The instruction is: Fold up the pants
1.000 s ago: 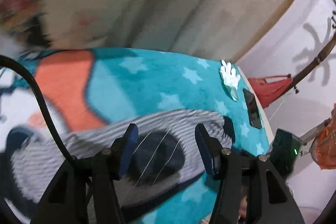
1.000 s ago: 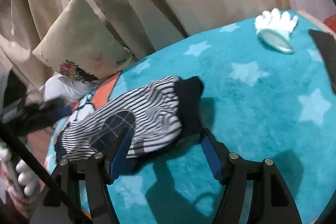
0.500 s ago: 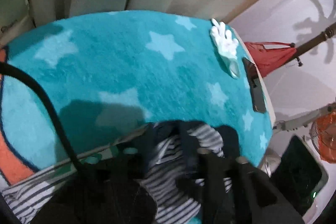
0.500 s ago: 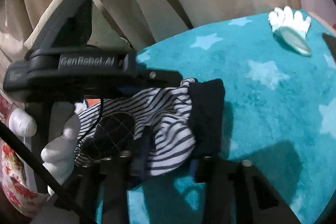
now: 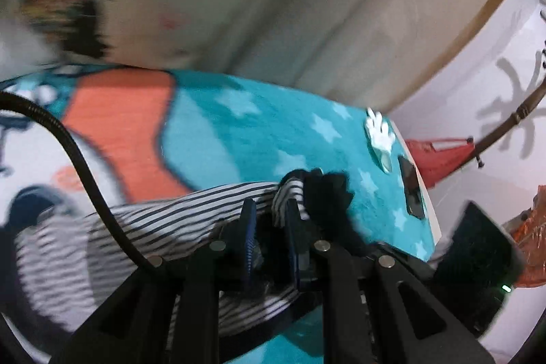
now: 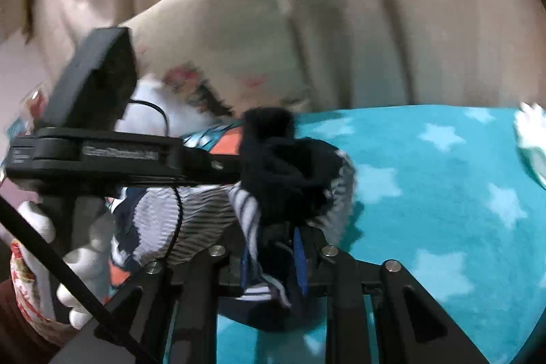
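Note:
The striped navy-and-white pants point(image 5: 163, 220) lie on a teal star blanket point(image 5: 266, 132). My left gripper point(image 5: 269, 210) is shut on the pants' dark waistband end and holds it bunched above the blanket. My right gripper point(image 6: 273, 248) is shut on the same end of the pants point(image 6: 283, 179), with dark fabric bunched over its fingers. The left gripper's body point(image 6: 112, 156) crosses the left of the right wrist view, held by a white-gloved hand point(image 6: 37, 220).
A white glove-shaped item point(image 5: 380, 135) and a dark phone point(image 5: 411, 186) lie near the blanket's right edge. A beige pillow point(image 6: 221, 57) and curtains stand behind. A red object point(image 5: 440, 156) and a dark device point(image 5: 474, 261) are off the bed to the right.
Both grippers have closed on the pants' waistband end and lifted it off the blanket. The left gripper has swung back toward the orange part of the blanket.

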Action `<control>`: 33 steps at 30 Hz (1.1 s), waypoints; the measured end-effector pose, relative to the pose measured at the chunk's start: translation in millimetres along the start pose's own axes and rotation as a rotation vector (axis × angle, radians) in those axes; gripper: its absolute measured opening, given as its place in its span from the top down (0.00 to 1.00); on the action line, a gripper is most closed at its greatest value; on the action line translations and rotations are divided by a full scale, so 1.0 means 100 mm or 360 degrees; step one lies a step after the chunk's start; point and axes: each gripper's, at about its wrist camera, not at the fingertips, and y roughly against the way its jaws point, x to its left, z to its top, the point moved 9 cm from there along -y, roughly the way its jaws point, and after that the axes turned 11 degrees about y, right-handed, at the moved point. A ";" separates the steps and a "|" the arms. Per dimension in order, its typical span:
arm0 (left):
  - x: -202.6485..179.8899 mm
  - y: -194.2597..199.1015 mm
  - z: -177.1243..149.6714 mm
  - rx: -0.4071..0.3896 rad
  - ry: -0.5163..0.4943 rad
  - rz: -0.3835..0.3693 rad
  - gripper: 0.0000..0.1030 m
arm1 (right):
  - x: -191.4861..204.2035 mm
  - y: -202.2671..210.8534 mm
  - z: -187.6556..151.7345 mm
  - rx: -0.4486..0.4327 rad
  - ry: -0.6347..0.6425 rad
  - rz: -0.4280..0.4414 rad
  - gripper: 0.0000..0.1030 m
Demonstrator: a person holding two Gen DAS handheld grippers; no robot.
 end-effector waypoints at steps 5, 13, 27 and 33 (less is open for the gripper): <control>0.43 0.61 -0.10 -0.0182 0.0089 0.0012 0.51 | 0.48 -0.38 -0.21 0.0184 0.0088 0.0213 0.59; 1.11 1.05 -0.22 -0.0330 0.0313 0.0046 0.48 | 0.61 0.09 -0.04 0.0064 0.0189 0.0231 0.59; 1.45 1.28 -0.29 -0.0434 0.0396 0.0149 0.47 | 0.59 -0.95 -0.17 0.0354 -0.0086 0.0324 0.75; 1.53 1.36 -0.24 -0.0452 0.0443 0.0108 0.47 | 0.80 -0.68 -0.07 0.0289 0.0069 0.0332 0.75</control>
